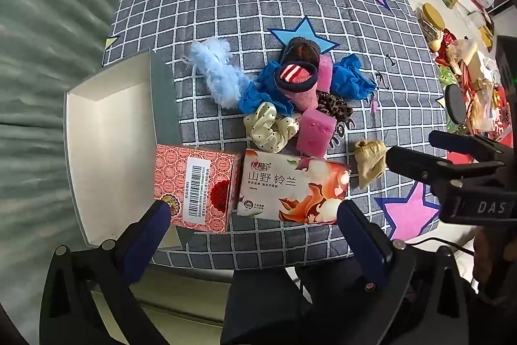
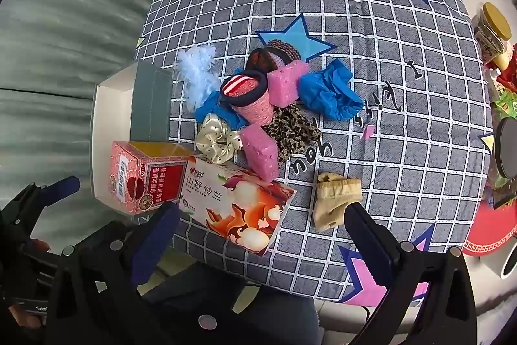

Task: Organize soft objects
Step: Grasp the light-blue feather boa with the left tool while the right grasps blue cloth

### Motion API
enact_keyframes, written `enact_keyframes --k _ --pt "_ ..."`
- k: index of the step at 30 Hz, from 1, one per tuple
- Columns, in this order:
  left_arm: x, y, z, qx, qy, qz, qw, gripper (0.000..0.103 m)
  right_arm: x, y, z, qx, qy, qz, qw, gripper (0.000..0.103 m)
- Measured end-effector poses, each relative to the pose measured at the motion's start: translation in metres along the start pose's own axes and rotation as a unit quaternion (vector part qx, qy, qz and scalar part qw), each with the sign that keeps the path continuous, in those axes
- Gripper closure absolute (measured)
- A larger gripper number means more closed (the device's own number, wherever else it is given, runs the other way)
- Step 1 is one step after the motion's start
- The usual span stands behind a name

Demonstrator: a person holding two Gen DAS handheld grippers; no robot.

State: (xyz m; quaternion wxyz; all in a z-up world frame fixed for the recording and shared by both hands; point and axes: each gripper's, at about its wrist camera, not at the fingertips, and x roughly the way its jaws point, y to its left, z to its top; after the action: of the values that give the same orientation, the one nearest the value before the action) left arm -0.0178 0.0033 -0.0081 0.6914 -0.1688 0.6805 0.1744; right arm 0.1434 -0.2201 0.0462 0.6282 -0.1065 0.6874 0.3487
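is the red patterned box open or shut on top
Open: the right wrist view shows the red patterned box with no top flap and its yellow inside showing.

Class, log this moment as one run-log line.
left gripper: open, empty | right gripper: open, empty | soft pile: untouched | white box: empty

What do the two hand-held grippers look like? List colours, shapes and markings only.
Left hand-held gripper: black plastic frame, two long fingers faced with dark blue pads, round silver studs on the arms. Right hand-held gripper: same build; in the left wrist view its black body bears white letters "DAS". A thin black cable runs by it.
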Motion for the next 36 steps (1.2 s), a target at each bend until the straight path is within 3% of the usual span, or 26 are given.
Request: enact_keyframes --k 9,18,21,25,30,36 --pt "0.01 0.018 0.01 -0.029 0.012 -0.008 0.9995 0.0 0.005 -0.021 0.0 0.036 0.004 -0.001 0.999 0.0" --pt "0.028 0.03 0.057 -0.044 0.01 -0.011 0.9989 0.0 0.007 -0.042 0.012 0.076 -0.003 -0.022 0.997 0.0" --pt "0.047 0.031 0.075 -0.043 0.022 -0.012 0.9987 0.0 0.012 -0.054 0.018 0.09 -0.012 -0.008 0.996 0.0" --pt "0.076 0.033 0.098 -0.049 0.043 -0.018 0.9977 0.0 0.021 -0.068 0.025 0.109 -0.017 -0.023 0.994 0.0" --pt "0.113 0.045 0.126 -0.093 0.077 -0.04 0.9919 0.0 0.038 -0.078 0.038 0.125 -0.014 -0.031 0.992 0.0" --pt "0.155 0.056 0.146 -0.127 0.114 -0.019 0.9851 0.0 0.059 -0.083 0.06 0.113 -0.014 -0.041 0.993 0.0"
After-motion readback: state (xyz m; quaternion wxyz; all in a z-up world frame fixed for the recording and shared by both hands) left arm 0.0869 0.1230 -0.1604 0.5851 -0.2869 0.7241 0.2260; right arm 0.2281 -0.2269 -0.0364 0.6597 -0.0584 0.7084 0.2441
